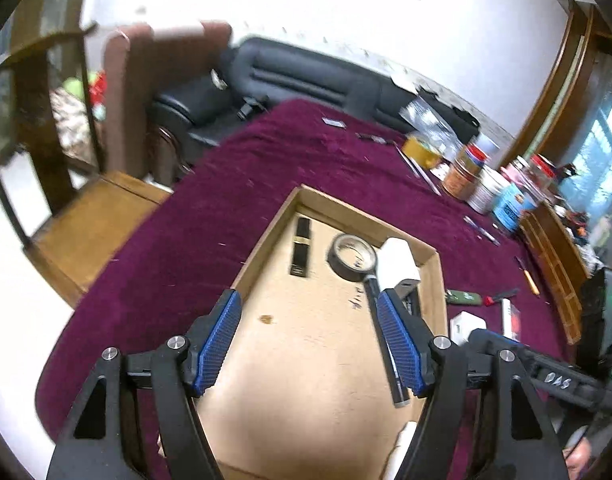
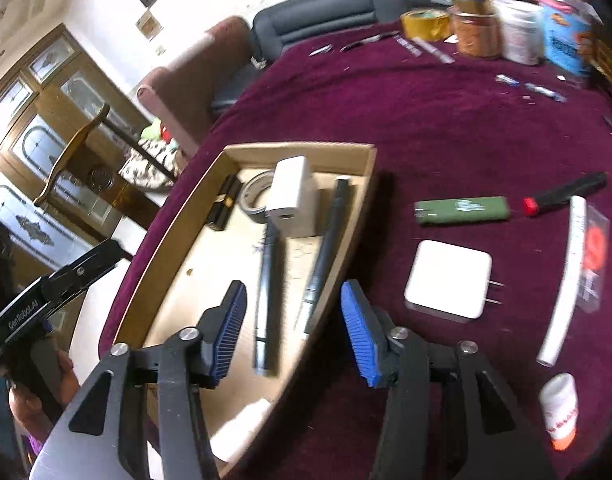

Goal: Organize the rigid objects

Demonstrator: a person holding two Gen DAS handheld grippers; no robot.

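A shallow cardboard tray point(image 1: 265, 236) point(image 2: 366, 184) lies on the maroon tablecloth. In it are a black lipstick-like case point(image 1: 299, 250) point(image 2: 225, 206), a grey tape roll point(image 1: 352, 256) point(image 2: 253, 197), a white charger block point(image 1: 398, 266) point(image 2: 293, 196) and two dark pens point(image 2: 267, 292) point(image 2: 326, 248). My left gripper point(image 1: 308, 340) is open and empty above the tray's middle. My right gripper point(image 2: 293, 322) is open and empty over the tray's right wall. Right of the tray lie a flat white plug adapter point(image 2: 450, 280), a green lighter point(image 2: 462, 210) and a red-and-black tool point(image 2: 566, 192).
A white tube point(image 2: 566, 280), a clear packet point(image 2: 594, 256) and a small white bottle point(image 2: 560, 408) lie at the right. Jars and a yellow tape roll point(image 2: 426, 24) stand at the table's far edge, with pens nearby. A black sofa point(image 1: 306, 76) and chairs lie beyond.
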